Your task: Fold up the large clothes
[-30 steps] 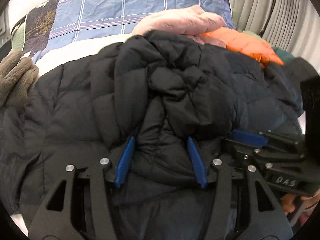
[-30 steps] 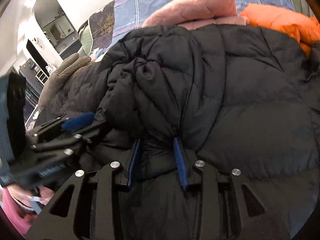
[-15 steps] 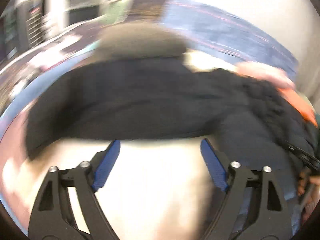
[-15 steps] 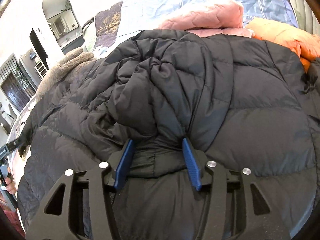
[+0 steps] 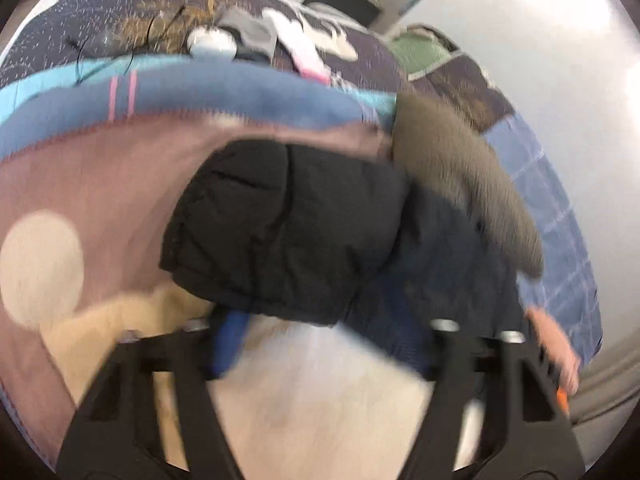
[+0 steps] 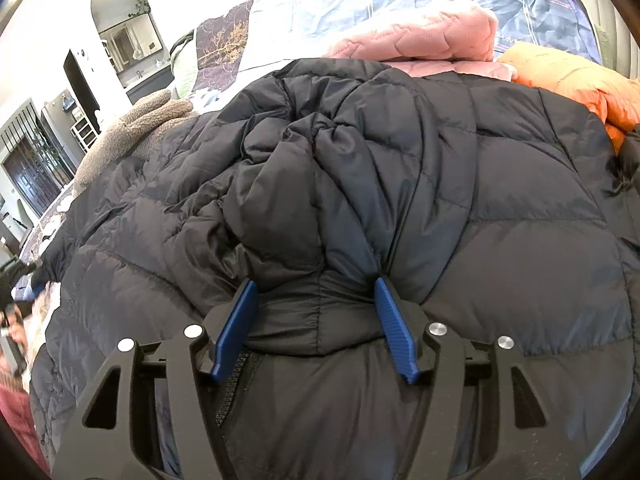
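Here the black jacket (image 6: pixel 400 184) bunches between the opening right tool (image 6: pixel 316 328).

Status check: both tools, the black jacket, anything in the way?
Right tool opening, jacket fold between pads. Left tool closing at black jacket edge. Brown fleece alongside.

Black quilted puffer jacket (image 6: pixel 400 184) spread flat across bed, middle bunched, zipper visible.

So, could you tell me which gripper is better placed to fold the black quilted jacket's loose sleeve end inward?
Left, probably. The left gripper sits at the black quilted jacket's sleeve end, jaws closing. The right gripper, jaws opening, straddles a bunched fold mid-jacket.
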